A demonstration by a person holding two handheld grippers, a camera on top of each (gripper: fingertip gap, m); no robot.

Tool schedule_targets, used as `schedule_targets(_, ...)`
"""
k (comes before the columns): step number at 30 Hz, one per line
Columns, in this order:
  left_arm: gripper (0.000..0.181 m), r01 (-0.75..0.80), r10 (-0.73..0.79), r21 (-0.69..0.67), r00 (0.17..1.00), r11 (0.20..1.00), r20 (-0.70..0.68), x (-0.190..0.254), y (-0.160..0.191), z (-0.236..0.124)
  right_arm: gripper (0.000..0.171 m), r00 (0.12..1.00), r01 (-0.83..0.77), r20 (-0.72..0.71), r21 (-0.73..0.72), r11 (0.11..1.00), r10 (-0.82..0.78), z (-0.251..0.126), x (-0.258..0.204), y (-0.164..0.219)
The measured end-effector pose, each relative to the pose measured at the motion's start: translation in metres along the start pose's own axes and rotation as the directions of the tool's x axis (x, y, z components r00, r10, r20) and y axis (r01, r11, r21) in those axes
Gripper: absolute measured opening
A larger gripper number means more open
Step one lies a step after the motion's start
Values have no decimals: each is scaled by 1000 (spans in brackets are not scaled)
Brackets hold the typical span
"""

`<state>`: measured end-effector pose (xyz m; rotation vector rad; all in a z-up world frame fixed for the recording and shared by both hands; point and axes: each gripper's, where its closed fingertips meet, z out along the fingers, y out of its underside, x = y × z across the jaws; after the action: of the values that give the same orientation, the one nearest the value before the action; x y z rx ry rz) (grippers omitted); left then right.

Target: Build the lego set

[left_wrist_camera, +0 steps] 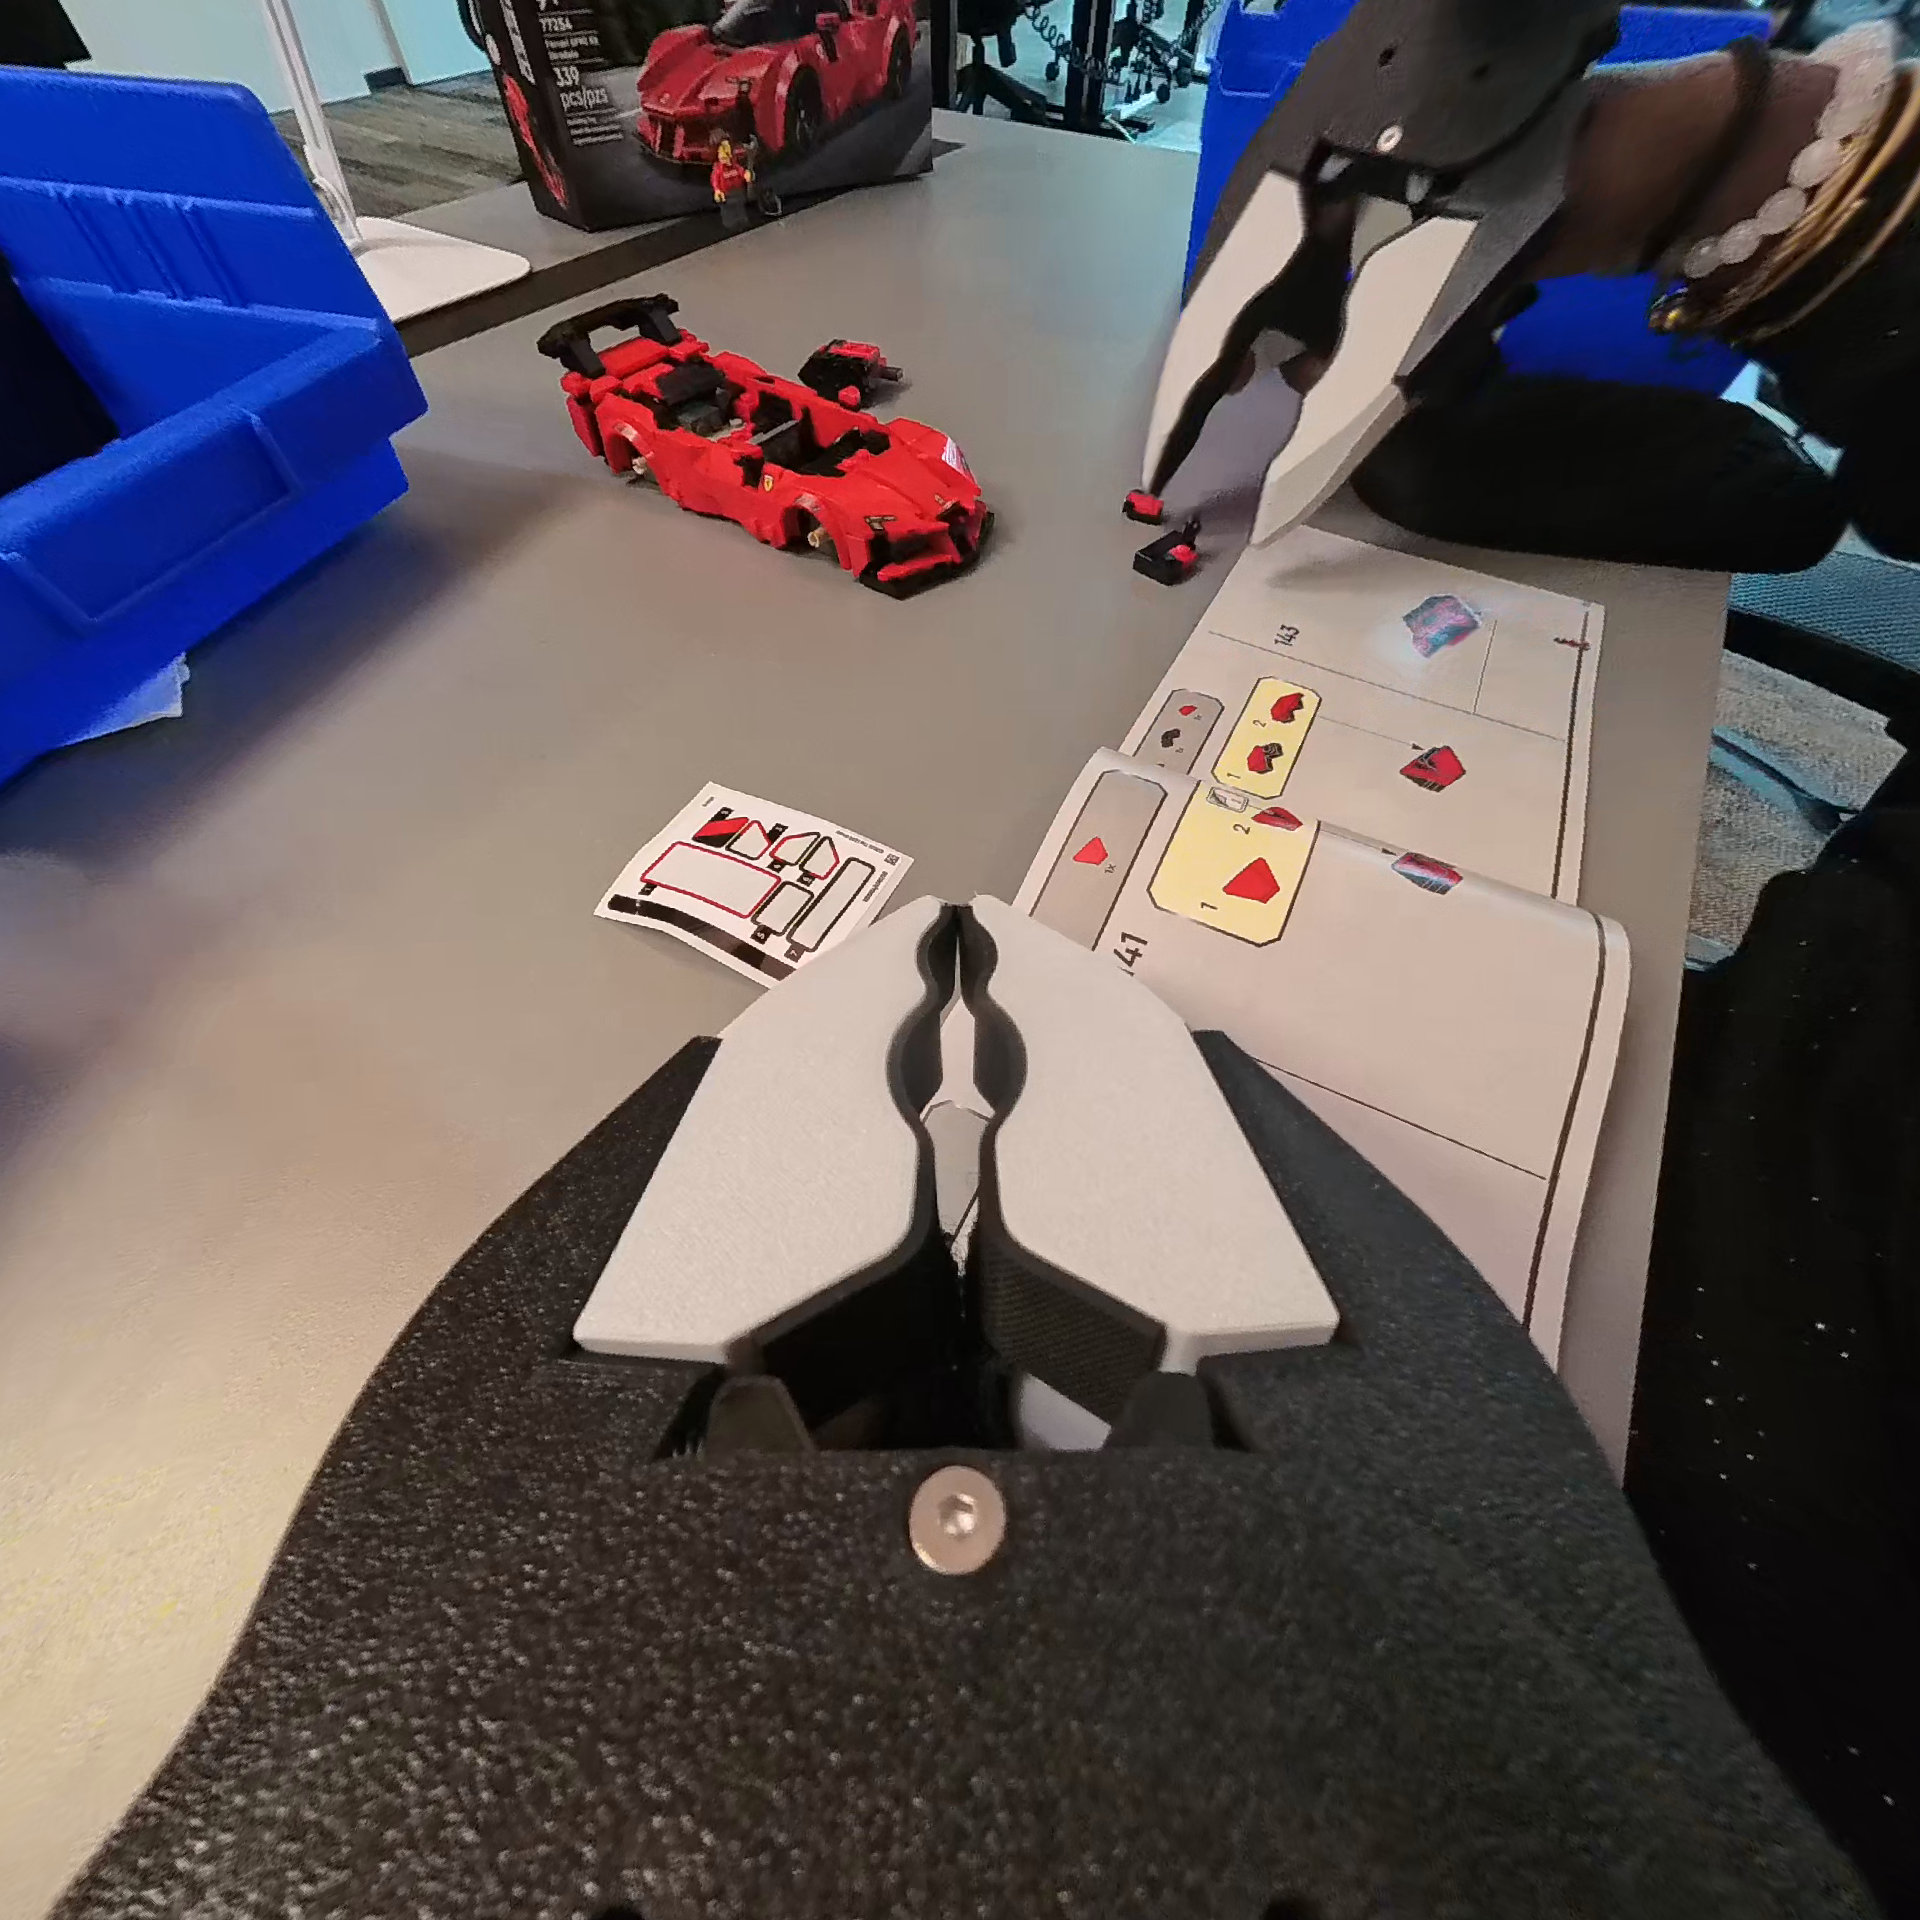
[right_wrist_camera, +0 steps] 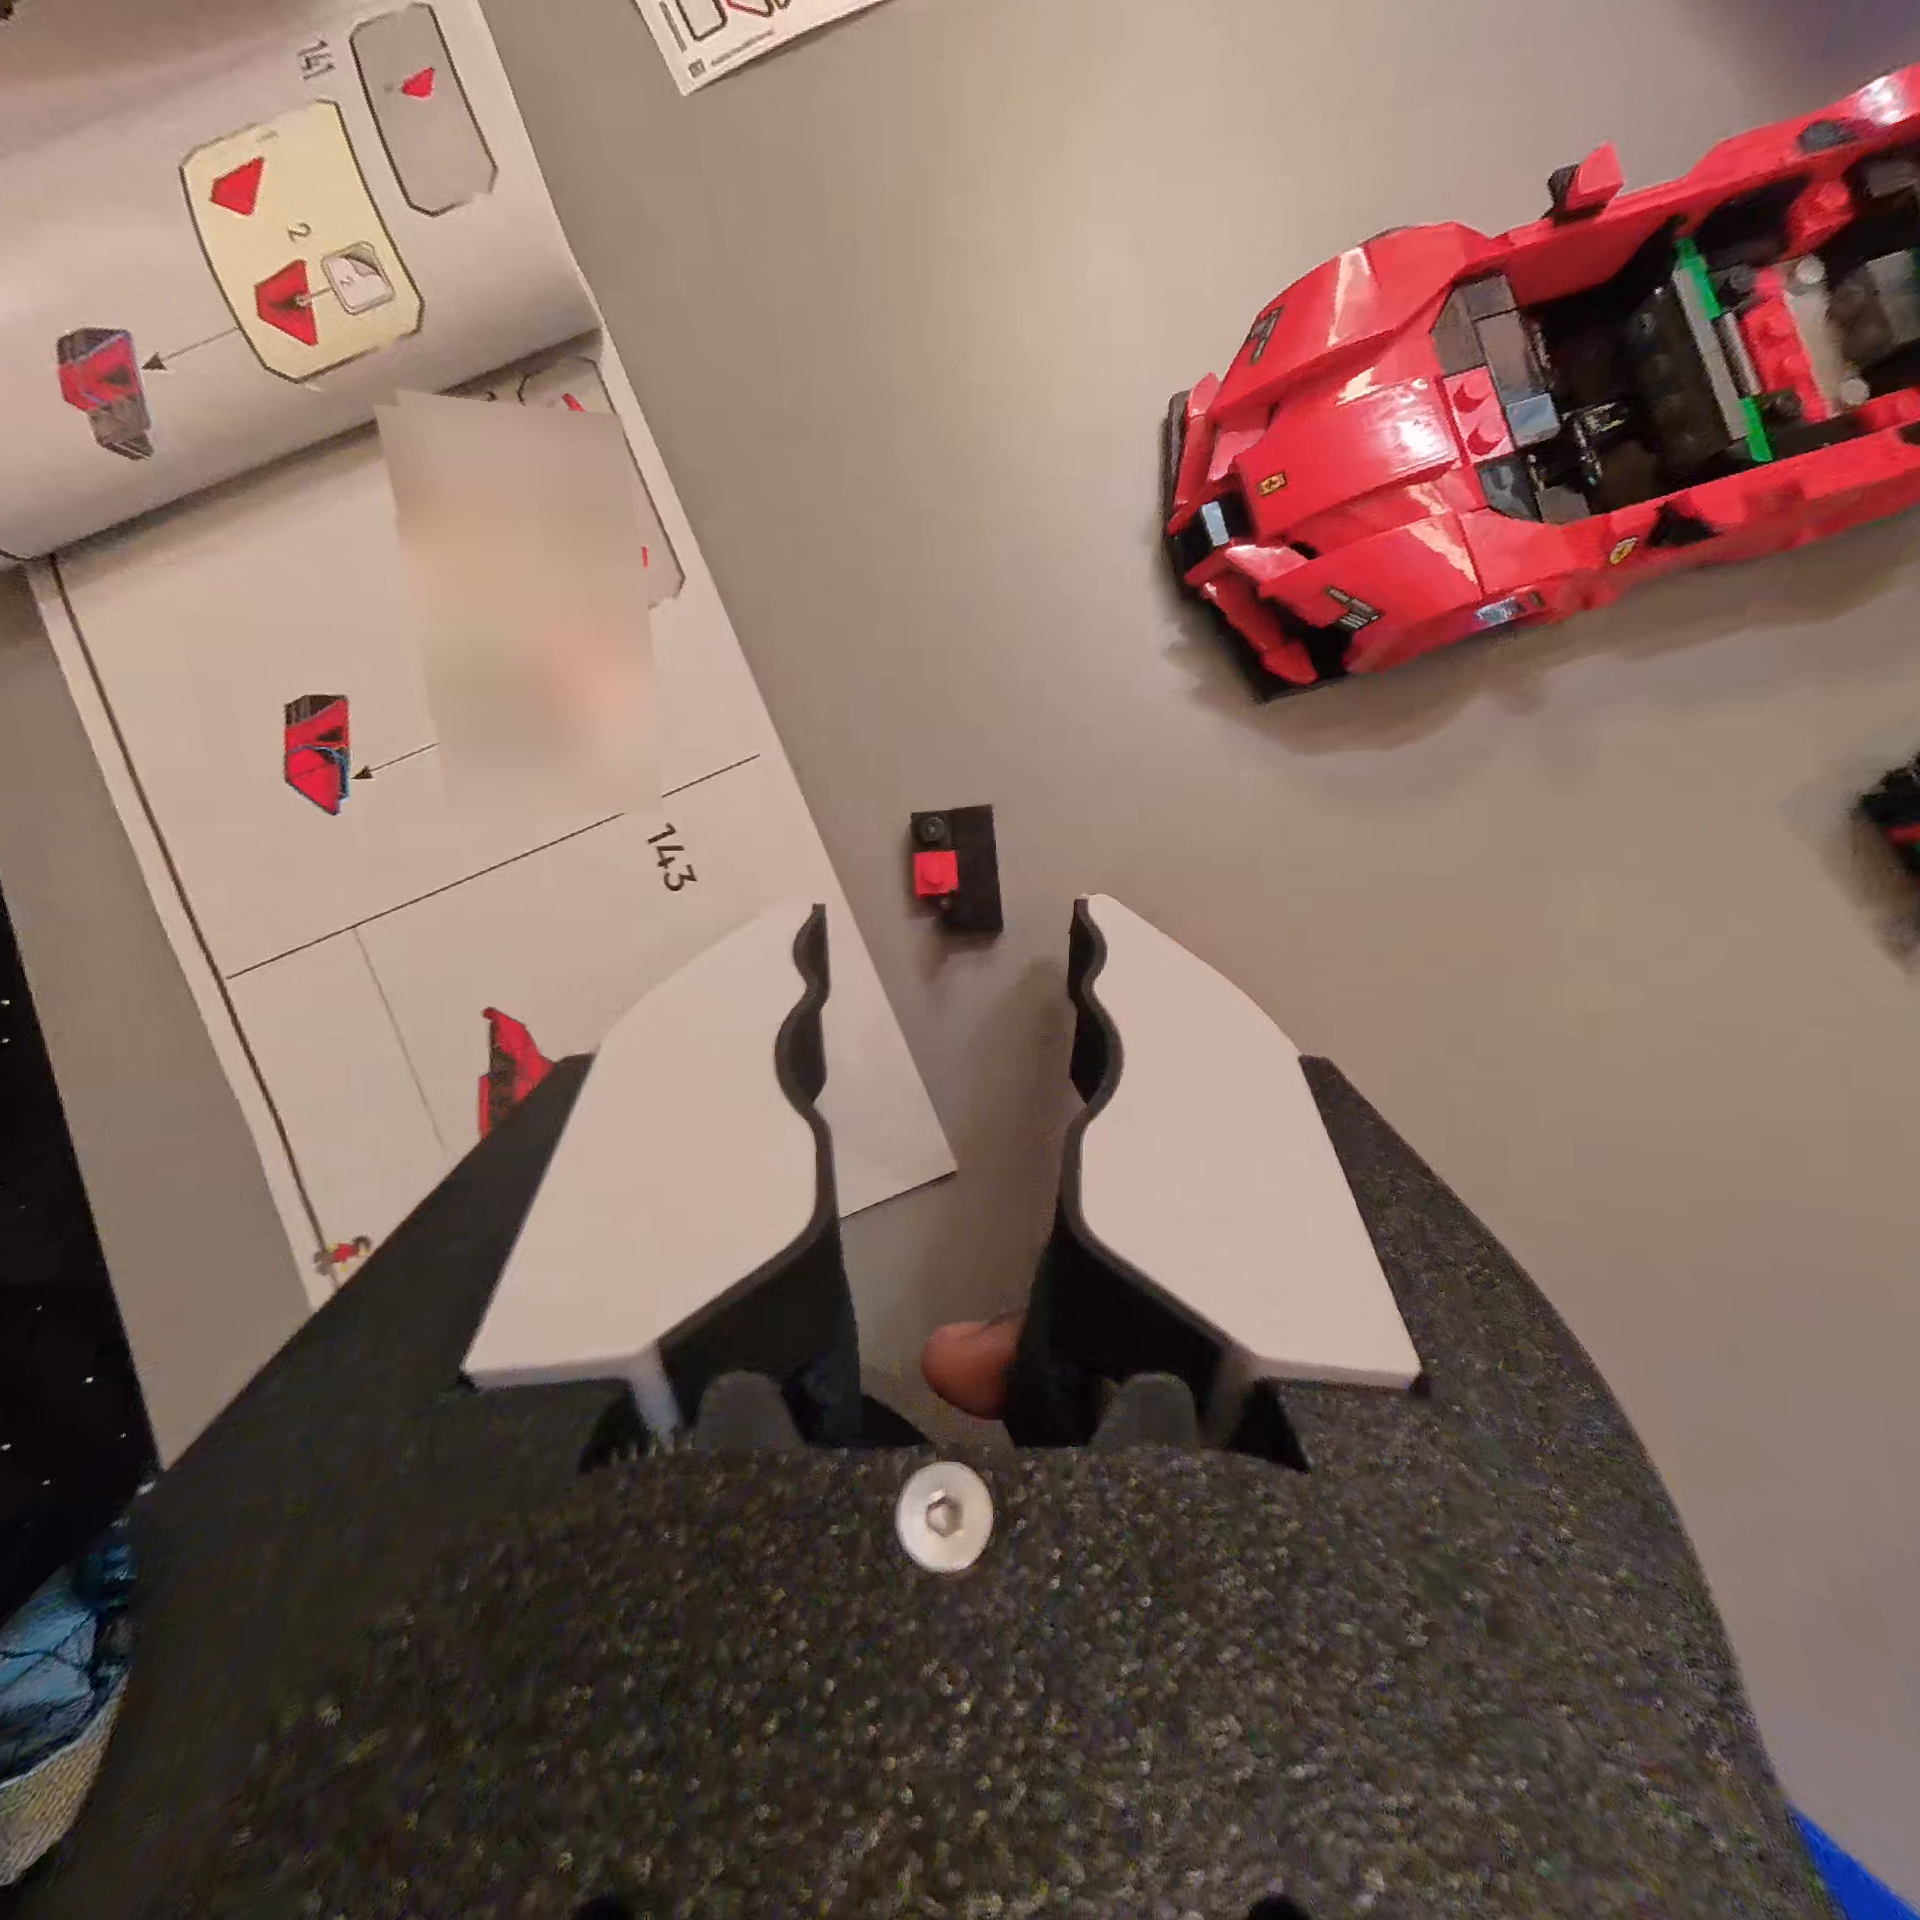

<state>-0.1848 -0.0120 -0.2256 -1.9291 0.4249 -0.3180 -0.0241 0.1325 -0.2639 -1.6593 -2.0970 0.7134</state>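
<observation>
A partly built red lego car (left_wrist_camera: 769, 447) stands on the grey table (left_wrist_camera: 416, 831); it also shows in the right wrist view (right_wrist_camera: 1507, 436). My right gripper (right_wrist_camera: 951, 909) is open and points down at the table. A small black plate with a red stud piece (right_wrist_camera: 954, 871) lies just ahead of its tips. From the left wrist view this gripper (left_wrist_camera: 1205, 514) hovers over that piece (left_wrist_camera: 1169, 556) and a second small red piece (left_wrist_camera: 1143, 506). My left gripper (left_wrist_camera: 956, 914) is shut and empty, low over the table near the sticker sheet (left_wrist_camera: 748, 883).
The open instruction booklet (left_wrist_camera: 1351, 831) lies along the table's right edge (right_wrist_camera: 312, 675). A small black and red sub-assembly (left_wrist_camera: 852, 364) sits behind the car. Blue bins stand at the left (left_wrist_camera: 187, 416) and back right (left_wrist_camera: 1610, 322). The lego box (left_wrist_camera: 727, 104) is at the back. Across from one pair of fingers to the other is roughly 25 centimetres.
</observation>
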Motion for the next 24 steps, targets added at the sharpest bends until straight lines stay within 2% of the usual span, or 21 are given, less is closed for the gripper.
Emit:
schedule_targets(12,0,10,-10,12,1000,1000,-4,-1,-1,-1,33,999,18,48,-18,1000,-17,14,3,1)
schedule_targets(15,2,19,-22,83,999,996,34,-7,-9,-10,17,998,21,55,-27,999,-20,14,5,1)
schedule_targets(19,2,13,-23,66,988,998,150,-29,-6,-32,17,997,43,65,-39,998,-40,14,5,0)
schedule_targets(24,2,19,-35,91,983,996,180,-37,-6,-39,17,994,82,78,-4,997,-82,14,3,-13)
